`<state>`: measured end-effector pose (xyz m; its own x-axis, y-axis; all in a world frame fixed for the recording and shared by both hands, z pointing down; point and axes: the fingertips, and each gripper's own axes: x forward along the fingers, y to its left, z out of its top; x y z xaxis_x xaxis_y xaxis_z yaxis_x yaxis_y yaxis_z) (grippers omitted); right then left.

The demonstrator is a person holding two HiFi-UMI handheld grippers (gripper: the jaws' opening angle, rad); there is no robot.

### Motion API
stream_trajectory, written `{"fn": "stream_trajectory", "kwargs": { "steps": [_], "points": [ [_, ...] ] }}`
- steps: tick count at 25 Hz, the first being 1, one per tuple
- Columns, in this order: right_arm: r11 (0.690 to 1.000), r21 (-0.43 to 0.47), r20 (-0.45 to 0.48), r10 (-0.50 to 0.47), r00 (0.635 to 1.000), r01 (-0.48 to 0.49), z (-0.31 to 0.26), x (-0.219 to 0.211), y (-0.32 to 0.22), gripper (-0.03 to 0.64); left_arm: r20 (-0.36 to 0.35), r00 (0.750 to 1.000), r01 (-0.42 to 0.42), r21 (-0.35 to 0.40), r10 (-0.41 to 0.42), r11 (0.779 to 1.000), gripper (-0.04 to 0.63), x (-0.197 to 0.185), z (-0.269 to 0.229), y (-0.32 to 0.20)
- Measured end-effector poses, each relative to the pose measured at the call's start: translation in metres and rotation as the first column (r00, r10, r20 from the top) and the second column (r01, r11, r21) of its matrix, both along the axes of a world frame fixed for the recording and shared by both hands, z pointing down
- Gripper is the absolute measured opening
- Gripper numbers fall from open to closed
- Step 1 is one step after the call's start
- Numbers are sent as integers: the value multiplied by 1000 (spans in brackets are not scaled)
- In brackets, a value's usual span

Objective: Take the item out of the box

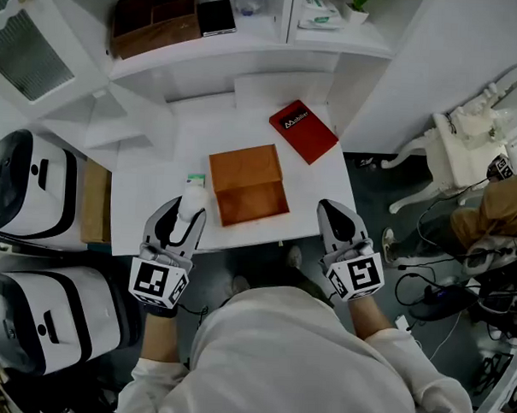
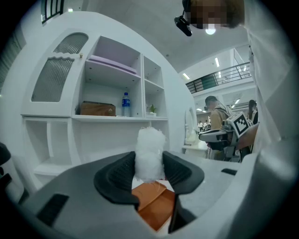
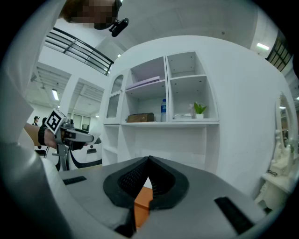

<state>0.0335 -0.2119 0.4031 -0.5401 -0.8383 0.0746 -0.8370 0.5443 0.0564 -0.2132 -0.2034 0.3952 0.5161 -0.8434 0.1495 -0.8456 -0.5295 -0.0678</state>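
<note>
A brown box (image 1: pixel 248 184) lies open in the middle of the white table (image 1: pixel 148 196); its inside looks bare. My left gripper (image 1: pixel 190 209) hovers at the box's left front corner, shut on a white crinkly item (image 1: pixel 193 197). In the left gripper view the white item (image 2: pixel 149 154) stands upright between the pads, above the brown box (image 2: pixel 154 203). My right gripper (image 1: pixel 327 206) sits at the box's right front corner, shut with nothing in it. In the right gripper view its fingertips meet (image 3: pixel 148 161) and an edge of the box (image 3: pixel 142 205) shows below.
A red flat case (image 1: pixel 303 130) lies at the table's back right. A small green-and-white thing (image 1: pixel 195 181) lies left of the box. The shelf behind holds a wooden tray (image 1: pixel 155 17). White machines (image 1: pixel 28 191) stand at left, a chair (image 1: pixel 467 142) and cables at right.
</note>
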Motion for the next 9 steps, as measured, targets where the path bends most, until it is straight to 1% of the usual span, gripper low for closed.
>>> {"fn": "stream_trajectory", "kwargs": {
  "steps": [9],
  "points": [
    [1000, -4, 1, 4, 1000, -4, 3, 3, -2, 22, 5, 1000, 2, -9, -2, 1000, 184, 1, 3, -3]
  ]
}}
